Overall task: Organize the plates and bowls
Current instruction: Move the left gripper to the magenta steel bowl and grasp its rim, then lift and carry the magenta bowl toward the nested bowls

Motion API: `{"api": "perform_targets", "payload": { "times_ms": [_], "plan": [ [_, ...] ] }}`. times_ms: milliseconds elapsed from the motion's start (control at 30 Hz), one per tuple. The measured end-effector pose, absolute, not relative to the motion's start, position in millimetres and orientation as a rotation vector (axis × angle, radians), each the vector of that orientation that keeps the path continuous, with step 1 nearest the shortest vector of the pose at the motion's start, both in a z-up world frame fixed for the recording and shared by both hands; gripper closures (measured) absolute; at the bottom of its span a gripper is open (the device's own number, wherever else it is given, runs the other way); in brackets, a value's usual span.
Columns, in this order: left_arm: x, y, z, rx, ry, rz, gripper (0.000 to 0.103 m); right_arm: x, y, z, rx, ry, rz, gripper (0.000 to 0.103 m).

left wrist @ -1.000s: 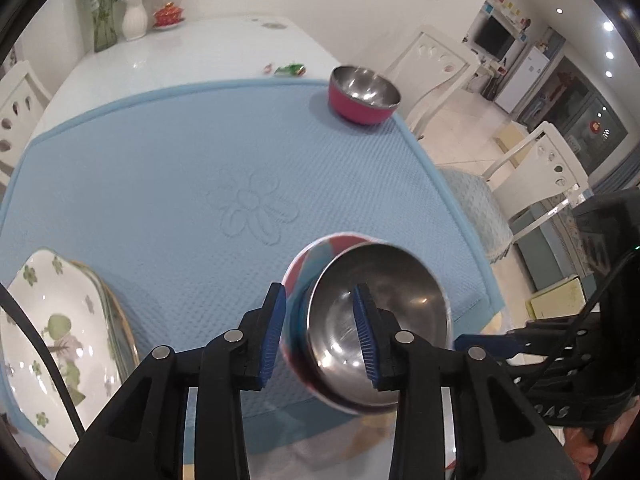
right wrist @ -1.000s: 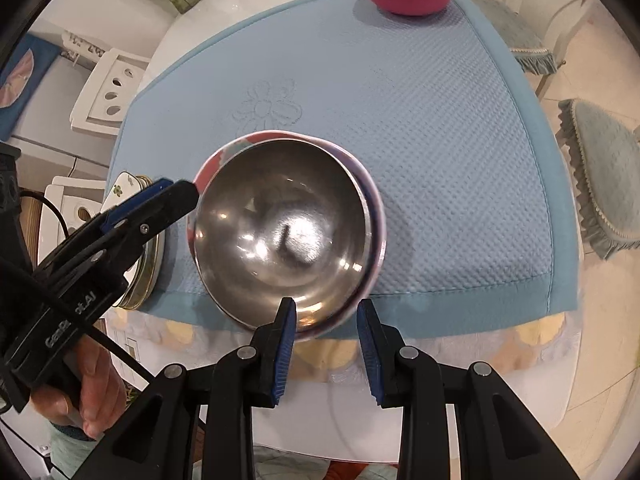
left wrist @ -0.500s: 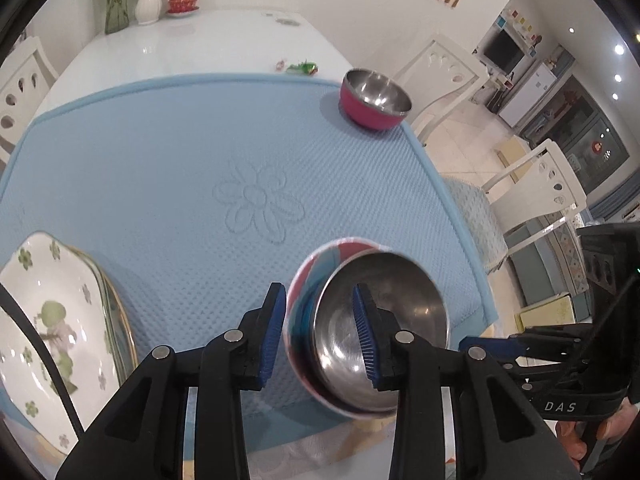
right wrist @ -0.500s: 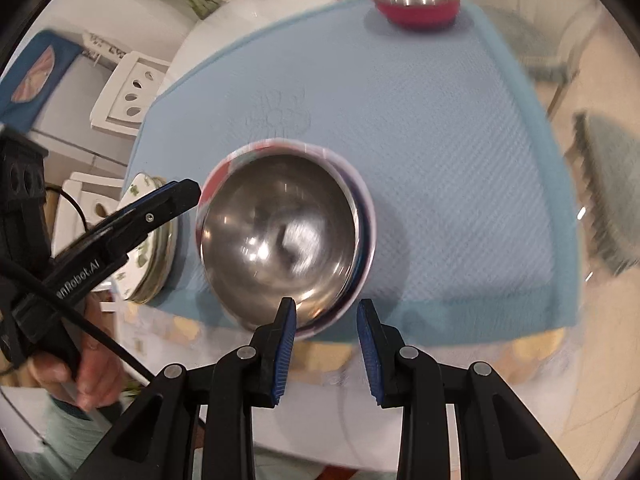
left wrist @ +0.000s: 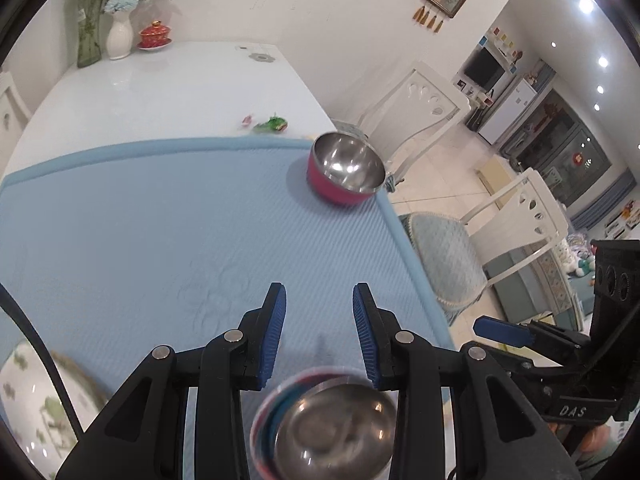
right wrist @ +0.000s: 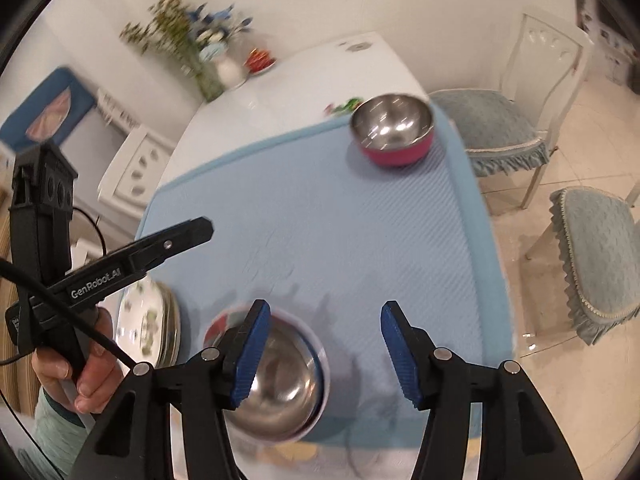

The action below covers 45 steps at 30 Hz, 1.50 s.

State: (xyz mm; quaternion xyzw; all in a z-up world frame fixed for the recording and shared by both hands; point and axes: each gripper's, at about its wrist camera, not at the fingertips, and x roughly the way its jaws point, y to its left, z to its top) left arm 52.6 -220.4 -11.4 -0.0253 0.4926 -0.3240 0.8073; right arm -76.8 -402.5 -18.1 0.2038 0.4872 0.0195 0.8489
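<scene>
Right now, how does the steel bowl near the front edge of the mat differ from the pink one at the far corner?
The near steel bowl sits nested inside a multicoloured outer bowl; the pink bowl stands alone. The near steel bowl is beside the stack of plates at the front of the blue mat; the pink bowl is at the mat's far right corner, away from everything. Both have shiny steel insides, stand upright and look empty.

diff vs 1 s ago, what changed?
Both let go of the nested steel bowls: the left hand-held gripper lifted off the rim, and the right hand-held gripper, jaws just opened, backed away empty. Red steel bowl and floral plates unmoved.
</scene>
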Motion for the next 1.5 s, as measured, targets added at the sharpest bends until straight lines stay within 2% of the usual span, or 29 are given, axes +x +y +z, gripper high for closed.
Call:
{"api": "perform_targets", "payload": {
  "times_ms": [333, 400, 467, 500, 867, 1200, 1267, 1333, 1433, 1500],
  "plan": [
    [136, -263, -27, -0.049, 1.078, -0.687, 0.069, 14, -465, -41, 0.503, 1.033, -0.018, 0.047],
    [151, -271, -34, -0.052, 1.096, -0.688, 0.064, 32, -476, -49, 0.523, 1.035, -0.023, 0.047],
    [168, -282, -43, -0.058, 1.116, -0.676, 0.047, 53, -488, -58, 0.543, 1.035, -0.030, 0.047],
    [176, -286, -47, -0.069, 1.121, -0.675, 0.045, 62, -493, -62, 0.551, 1.035, -0.033, 0.047],
    [236, -341, -85, -0.125, 1.166, -0.763, 0.045, 127, -546, -102, 0.665, 1.007, -0.114, 0.047],
    [262, -364, -126, -0.206, 1.277, -0.808, 0.053, 156, -550, -133, 0.676, 1.046, -0.111, 0.047],
    [262, -368, -131, -0.196, 1.286, -0.817, 0.064, 160, -548, -136, 0.663, 1.046, -0.116, 0.047],
    [261, -372, -137, -0.181, 1.293, -0.822, 0.070, 163, -544, -138, 0.643, 1.047, -0.111, 0.049],
    [258, -374, -143, -0.175, 1.300, -0.821, 0.078, 167, -540, -143, 0.615, 1.054, -0.118, 0.060],
    [257, -373, -144, -0.156, 1.282, -0.813, 0.084, 167, -540, -147, 0.601, 1.055, -0.141, 0.072]
  ]
}}
